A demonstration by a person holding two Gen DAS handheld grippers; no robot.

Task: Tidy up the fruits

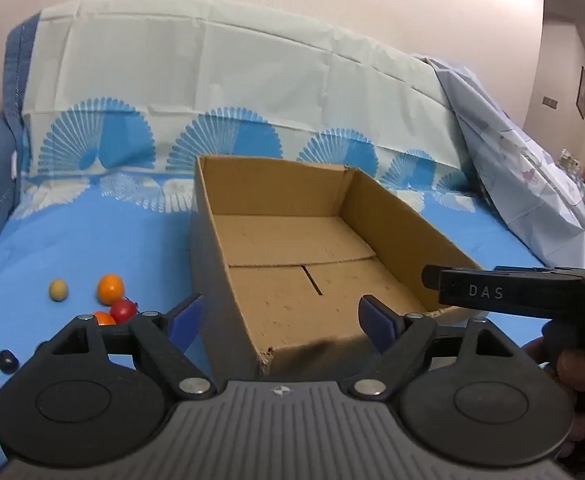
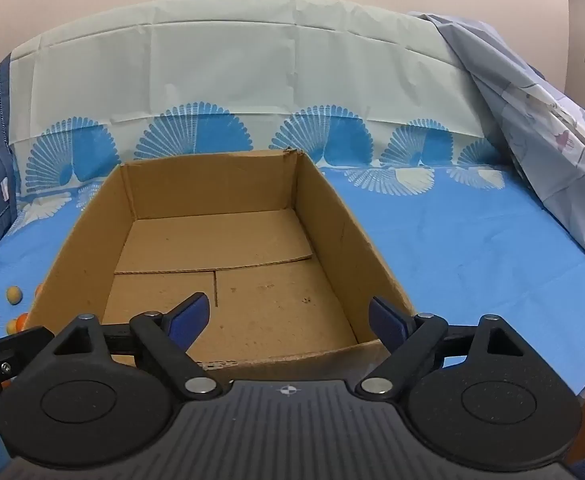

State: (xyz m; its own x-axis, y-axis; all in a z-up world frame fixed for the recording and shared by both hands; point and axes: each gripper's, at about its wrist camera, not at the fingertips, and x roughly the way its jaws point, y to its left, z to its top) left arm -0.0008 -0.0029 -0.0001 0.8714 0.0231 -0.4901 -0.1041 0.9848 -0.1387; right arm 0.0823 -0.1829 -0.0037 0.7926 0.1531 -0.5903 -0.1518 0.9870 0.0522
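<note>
A blue sheet (image 1: 92, 240) with white and blue fan shapes covers the whole surface ahead of both claws and runs up over a backrest behind. On it sits an open cardboard box (image 2: 332, 216) with nothing inside. It lies straight ahead of the right claw (image 2: 290, 320), whose fingers frame its near wall, and ahead and slightly right of the left claw (image 1: 280, 320), with its near corner between that claw's fingers.

The left claw stands wide, nothing between its blue pads. The right claw also stands wide and holds nothing; in the left view its black body (image 1: 512, 292) juts in from the right, just above the box's near right corner.

The fruits lie on the sheet to the left of the left claw, outside the box: an orange (image 1: 110, 289), a red fruit (image 1: 123, 311) touching a second orange one (image 1: 103, 318) half hidden behind the left finger, a pale beige ball (image 1: 58, 290) further left, and a small dark one (image 1: 7, 361) nearest the camera.
</note>
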